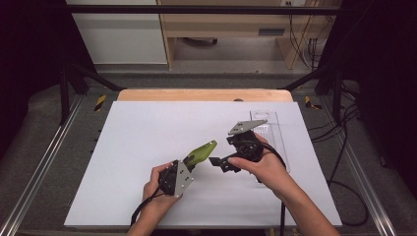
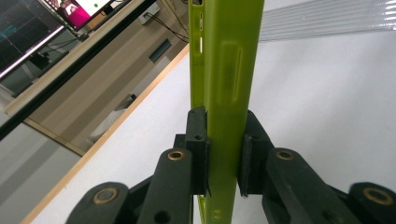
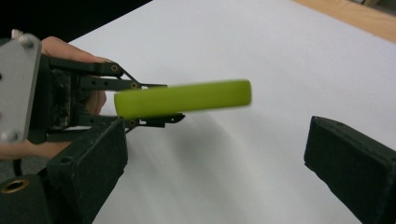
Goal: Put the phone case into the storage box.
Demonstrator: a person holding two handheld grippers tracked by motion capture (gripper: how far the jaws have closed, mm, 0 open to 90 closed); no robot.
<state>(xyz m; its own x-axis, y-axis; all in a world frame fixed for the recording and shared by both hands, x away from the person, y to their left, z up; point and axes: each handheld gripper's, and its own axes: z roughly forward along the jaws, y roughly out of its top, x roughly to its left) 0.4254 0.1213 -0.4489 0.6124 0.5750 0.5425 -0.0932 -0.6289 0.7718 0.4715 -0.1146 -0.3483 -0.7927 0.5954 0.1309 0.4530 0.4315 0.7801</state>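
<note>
White sheet covering a wooden table, dark frame rails either side and cables trailing off at 3 o'clock, so a pretty bare setup. Left gripper sits low in the high view, around 6 o'clock from the sheet's middle, and it's clamped tight on a lime-green phone case. From the left gripper view you can see both black pads pressing flat on the case's opposite faces near one end, with the rest of it sticking straight out past the tips toward 12 o'clock. In the high view the case pokes out from the left gripper toward roughly 2 o'clock, lifted off the sheet. Right gripper is just beside the free end of the case, at about 3 o'clock from it, jaws spread wide with nothing between the pads. The right gripper view shows the case edge-on, level, up around 11 o'clock from that gripper's gap, clear of both jaws. Further out, a clear plastic tray lies flat on the sheet behind the right hand, toward 1 o'clock.
</note>
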